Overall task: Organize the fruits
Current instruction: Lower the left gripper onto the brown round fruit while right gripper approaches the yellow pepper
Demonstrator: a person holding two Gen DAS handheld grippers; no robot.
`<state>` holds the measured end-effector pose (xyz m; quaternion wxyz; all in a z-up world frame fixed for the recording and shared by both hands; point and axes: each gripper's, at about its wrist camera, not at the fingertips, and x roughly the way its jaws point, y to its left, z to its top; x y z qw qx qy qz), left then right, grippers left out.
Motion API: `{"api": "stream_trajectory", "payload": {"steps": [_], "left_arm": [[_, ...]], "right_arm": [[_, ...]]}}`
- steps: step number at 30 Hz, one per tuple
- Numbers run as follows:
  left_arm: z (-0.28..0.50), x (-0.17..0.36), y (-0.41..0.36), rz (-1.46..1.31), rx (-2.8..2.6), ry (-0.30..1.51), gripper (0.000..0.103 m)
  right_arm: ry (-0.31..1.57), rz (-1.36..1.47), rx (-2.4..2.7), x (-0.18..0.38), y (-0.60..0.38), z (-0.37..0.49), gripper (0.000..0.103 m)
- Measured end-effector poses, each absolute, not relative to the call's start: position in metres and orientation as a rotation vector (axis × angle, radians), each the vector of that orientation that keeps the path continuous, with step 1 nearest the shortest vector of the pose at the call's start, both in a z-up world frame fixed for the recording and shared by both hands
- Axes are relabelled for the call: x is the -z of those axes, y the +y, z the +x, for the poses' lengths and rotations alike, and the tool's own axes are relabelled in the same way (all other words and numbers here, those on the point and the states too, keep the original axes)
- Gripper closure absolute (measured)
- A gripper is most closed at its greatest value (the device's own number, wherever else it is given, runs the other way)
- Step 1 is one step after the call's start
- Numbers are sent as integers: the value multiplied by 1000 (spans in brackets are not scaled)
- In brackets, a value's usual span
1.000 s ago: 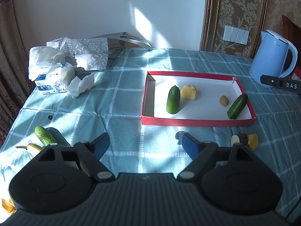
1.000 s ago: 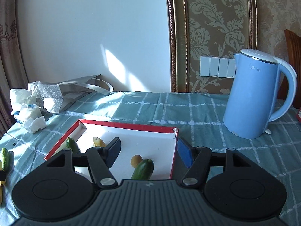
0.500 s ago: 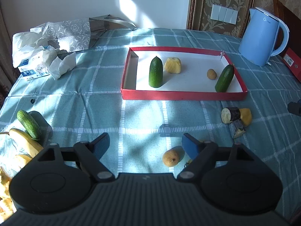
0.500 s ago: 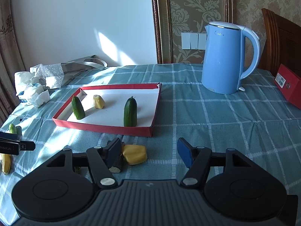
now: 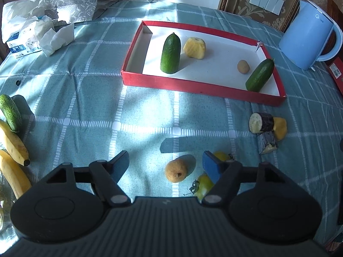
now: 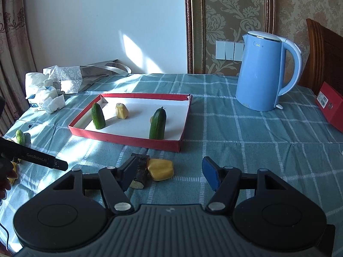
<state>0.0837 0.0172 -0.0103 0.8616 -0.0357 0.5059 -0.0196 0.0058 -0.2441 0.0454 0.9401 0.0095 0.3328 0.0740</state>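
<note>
A red tray (image 5: 193, 84) with a white floor holds two cucumbers (image 5: 170, 53), a peeled yellow fruit (image 5: 195, 48) and a small brown fruit (image 5: 243, 66). On the cloth, a brown round fruit (image 5: 176, 170) lies between the fingers of my left gripper (image 5: 165, 163). Its jaws are closing and the pads do not touch the fruit. Two green tomatoes (image 5: 204, 187) sit by its right finger. My right gripper (image 6: 169, 169) stands open over a yellow pepper (image 6: 160, 169) and an eggplant piece (image 6: 140, 169), gripping neither.
A blue kettle (image 6: 261, 72) stands at the back right, with a red box (image 6: 330, 105) beyond it. A tissue pack (image 5: 32, 36) and a silver bag (image 5: 70, 2) lie at the back left. A loose cucumber (image 5: 9, 112) and bananas (image 5: 12, 141) lie at the left edge.
The left gripper sank toward the cloth and tilted down, bringing the brown fruit and tomatoes between its fingers, which narrowed. The right gripper drew back from over the tray, then held still.
</note>
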Motion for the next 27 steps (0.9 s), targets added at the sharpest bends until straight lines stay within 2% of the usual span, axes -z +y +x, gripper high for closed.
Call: {"api": "stream_trajectory", "payload": {"steps": [18,27], "left_arm": [[89,22,0,-20,19,1082,36],[89,34,7,-7,-10,1101,45]], "right_arm": [[686,6,-168,-43,-247,-3,37],[693,2,-180,-40,-248,-7,37]]}}
